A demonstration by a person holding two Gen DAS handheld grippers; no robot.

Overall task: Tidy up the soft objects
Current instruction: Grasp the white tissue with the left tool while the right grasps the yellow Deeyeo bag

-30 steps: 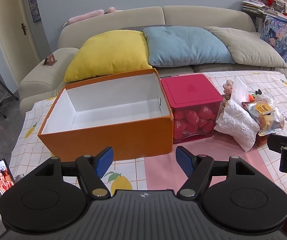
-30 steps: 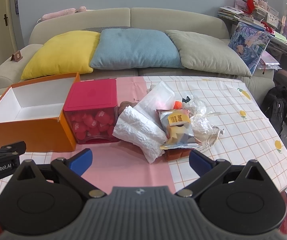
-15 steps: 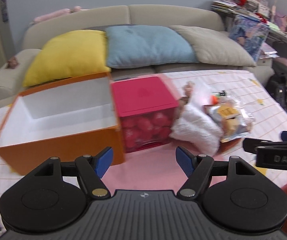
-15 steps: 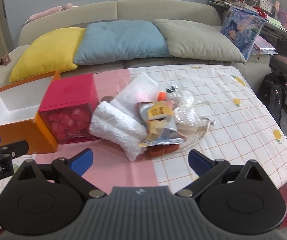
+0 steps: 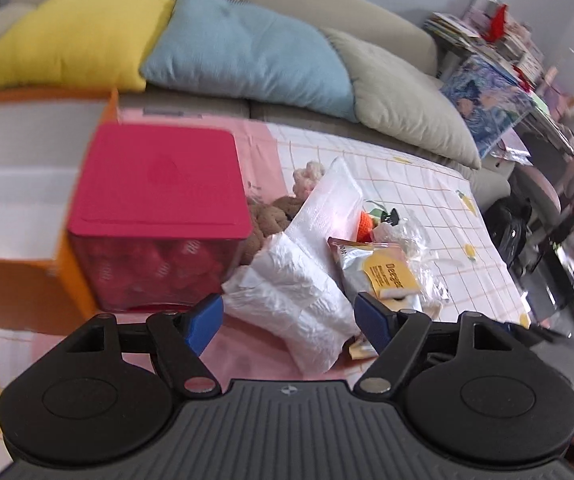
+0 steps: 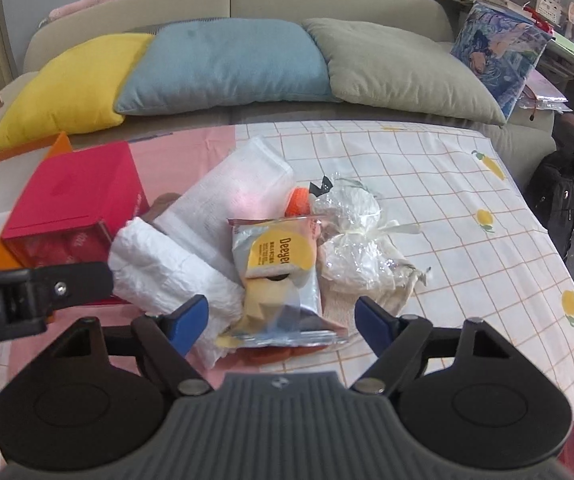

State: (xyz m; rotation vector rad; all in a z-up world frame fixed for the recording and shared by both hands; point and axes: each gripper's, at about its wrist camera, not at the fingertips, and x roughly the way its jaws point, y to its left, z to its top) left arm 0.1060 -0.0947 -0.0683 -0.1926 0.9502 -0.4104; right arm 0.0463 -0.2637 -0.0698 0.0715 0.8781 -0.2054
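A heap of soft packs lies on the table: a white crinkly bag (image 5: 299,300) (image 6: 167,268), a frosted pouch (image 5: 331,204) (image 6: 231,196), a silver snack packet with a yellow label (image 5: 383,276) (image 6: 279,264) and a ribbon-tied cellophane bundle (image 6: 351,240). A brown plush (image 5: 267,220) sits behind them. Left of the heap stand a pink lidded box (image 5: 159,184) (image 6: 75,192) and an open orange box (image 5: 7,160). My left gripper (image 5: 289,320) is open over the white bag. My right gripper (image 6: 281,320) straddles the snack packet, its jaws closing but clear of it. One of the left gripper's fingers (image 6: 71,284) shows beside it.
The table wears a checked lemon cloth (image 6: 447,208), with its right edge near a black backpack (image 6: 559,196) on the floor. Behind it a sofa carries yellow (image 6: 63,88), blue (image 6: 223,64) and grey (image 6: 399,64) cushions. Cluttered shelves (image 5: 499,44) stand at the right.
Both grippers have come down and closer to the heap. The left view has swung right, from the orange box to the white bag. The right jaws have narrowed around the snack packet.
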